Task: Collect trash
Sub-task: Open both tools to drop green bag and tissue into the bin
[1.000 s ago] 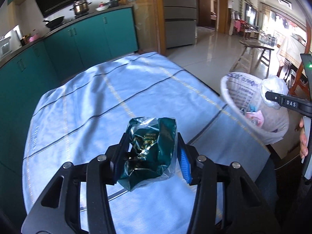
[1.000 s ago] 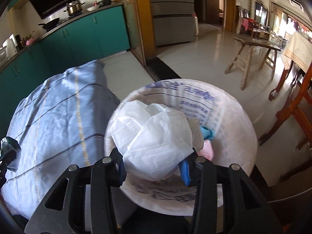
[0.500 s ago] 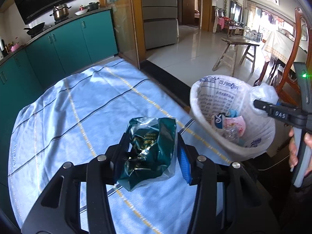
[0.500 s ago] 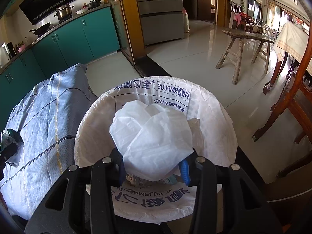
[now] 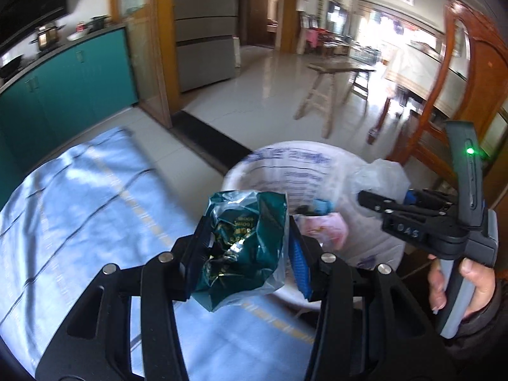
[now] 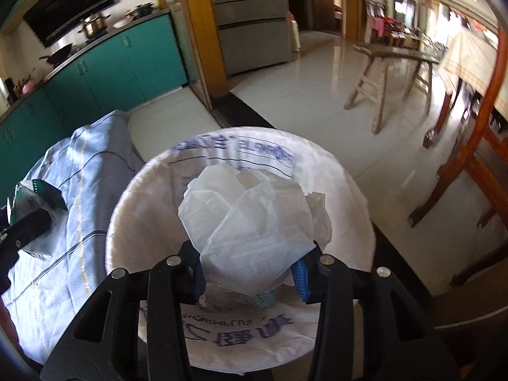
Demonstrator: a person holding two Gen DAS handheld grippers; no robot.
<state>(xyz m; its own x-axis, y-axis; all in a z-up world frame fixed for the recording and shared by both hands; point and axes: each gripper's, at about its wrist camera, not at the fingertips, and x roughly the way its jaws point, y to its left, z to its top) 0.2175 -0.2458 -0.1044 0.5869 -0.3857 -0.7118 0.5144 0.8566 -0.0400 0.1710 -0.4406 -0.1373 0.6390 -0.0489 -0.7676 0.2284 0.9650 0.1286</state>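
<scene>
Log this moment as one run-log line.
left gripper: shut on green wrapper, nearing bin | right gripper: shut on white bag, over bin | nothing dropped yet

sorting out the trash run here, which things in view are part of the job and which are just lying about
Part of the job:
- green foil wrapper, held in the left gripper
- white crumpled bag, held in the right gripper
- lined waste bin

Just lying about:
- blue striped tablecloth
- wooden bench
- teal cabinets
- pot on the stove
</scene>
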